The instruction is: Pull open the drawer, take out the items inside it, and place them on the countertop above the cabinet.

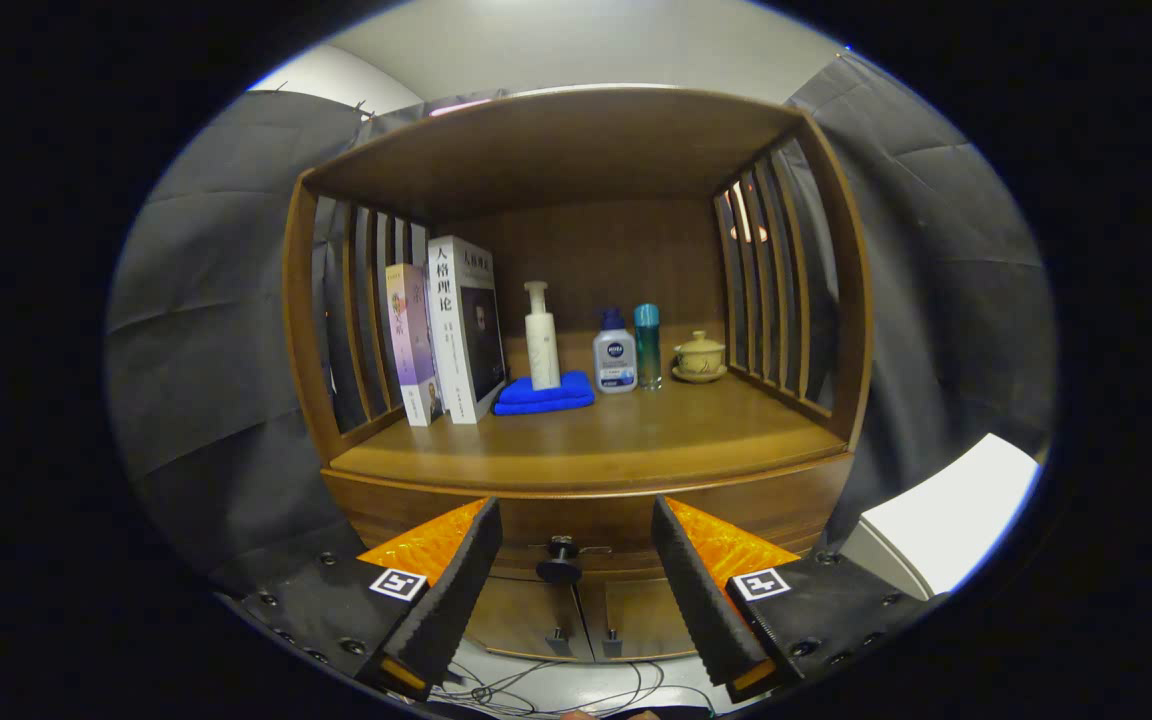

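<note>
Drawer knob (560, 562) sits between the gripper's (576, 590) spread fingers, untouched

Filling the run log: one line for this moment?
stage: approach | gripper: open, aligned with drawer knob | drawer: closed | countertop: items untouched

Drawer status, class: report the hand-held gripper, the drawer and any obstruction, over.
Hand-held gripper open, holding nothing. Drawer shut, knob ahead between the fingers, untouched. Nothing in the way.
</note>
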